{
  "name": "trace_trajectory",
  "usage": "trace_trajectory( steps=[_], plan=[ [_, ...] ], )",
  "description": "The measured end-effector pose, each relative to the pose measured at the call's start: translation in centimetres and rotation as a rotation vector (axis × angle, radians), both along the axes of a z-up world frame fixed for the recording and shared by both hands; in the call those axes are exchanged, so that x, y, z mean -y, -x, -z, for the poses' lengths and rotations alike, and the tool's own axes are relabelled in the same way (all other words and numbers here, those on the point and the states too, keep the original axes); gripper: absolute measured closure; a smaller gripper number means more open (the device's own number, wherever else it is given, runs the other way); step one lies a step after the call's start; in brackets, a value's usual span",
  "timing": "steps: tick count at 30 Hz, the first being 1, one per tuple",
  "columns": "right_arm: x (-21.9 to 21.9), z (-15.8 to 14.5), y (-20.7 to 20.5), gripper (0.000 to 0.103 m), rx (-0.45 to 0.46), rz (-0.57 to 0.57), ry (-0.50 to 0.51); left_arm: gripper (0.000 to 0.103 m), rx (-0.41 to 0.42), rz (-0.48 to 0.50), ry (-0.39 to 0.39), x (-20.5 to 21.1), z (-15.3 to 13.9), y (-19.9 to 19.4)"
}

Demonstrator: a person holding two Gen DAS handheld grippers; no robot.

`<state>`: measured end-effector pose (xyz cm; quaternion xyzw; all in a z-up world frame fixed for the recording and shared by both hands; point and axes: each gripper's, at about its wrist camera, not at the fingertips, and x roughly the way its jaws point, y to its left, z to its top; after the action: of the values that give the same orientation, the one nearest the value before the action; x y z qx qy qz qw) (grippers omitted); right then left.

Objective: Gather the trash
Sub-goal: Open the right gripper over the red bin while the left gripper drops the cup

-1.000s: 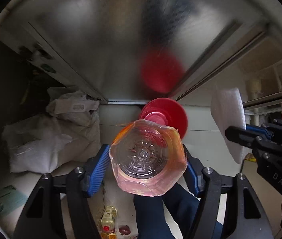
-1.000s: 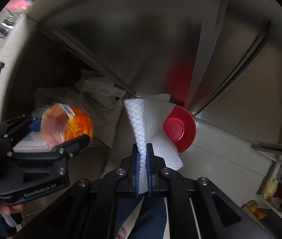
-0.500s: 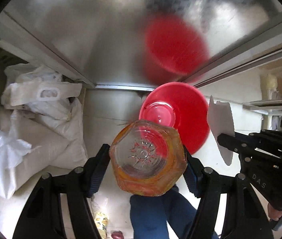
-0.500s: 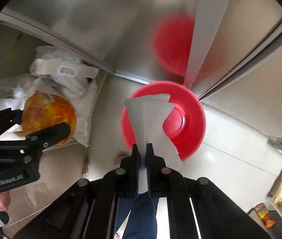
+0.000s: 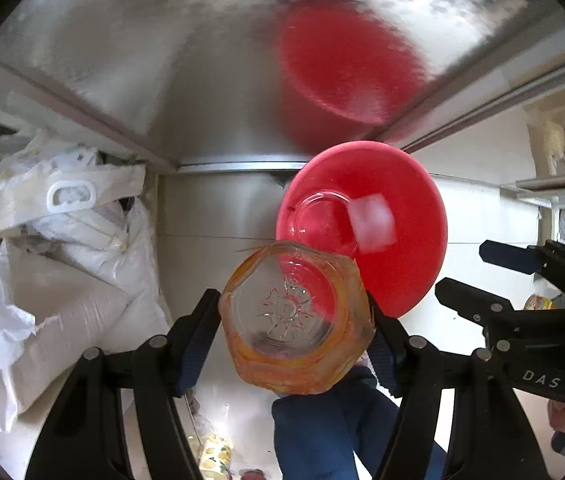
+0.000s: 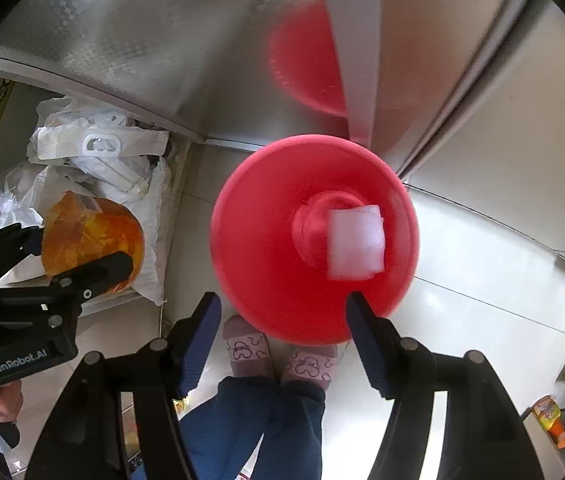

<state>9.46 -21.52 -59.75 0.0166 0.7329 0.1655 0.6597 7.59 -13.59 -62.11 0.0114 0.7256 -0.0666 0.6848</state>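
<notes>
An orange plastic bottle point(image 5: 296, 320) is pinched by the left tool point(image 5: 294, 330) at lower centre. The right tool point(image 6: 282, 320) is opening, nothing between; a white tissue point(image 6: 356, 242) is seen inside the red bin point(image 6: 266, 248), frame centre.

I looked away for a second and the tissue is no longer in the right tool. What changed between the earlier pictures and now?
Both tools came down toward the red bin. The right tool is opening and has let go of the white tissue, which now lies inside the bin. The left tool still grips the orange bottle.
</notes>
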Motion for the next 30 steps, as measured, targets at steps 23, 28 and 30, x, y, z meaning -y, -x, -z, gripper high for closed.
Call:
trace_trajectory(
  steps=[23,28,30],
  plan=[
    [5.3,-1.5,0.6,0.029,0.048,0.101,0.053,0.021,0.026,0.091,0.028,4.8,1.0,-1.5],
    [5.3,-2.1,1.0,0.029,0.049,0.109,0.051,0.021,0.037,0.083,0.020,4.4,0.3,-1.2],
    [5.2,-2.5,1.0,0.029,0.053,0.109,0.047,0.021,0.037,0.080,0.024,4.2,-0.2,-1.0]
  ],
)
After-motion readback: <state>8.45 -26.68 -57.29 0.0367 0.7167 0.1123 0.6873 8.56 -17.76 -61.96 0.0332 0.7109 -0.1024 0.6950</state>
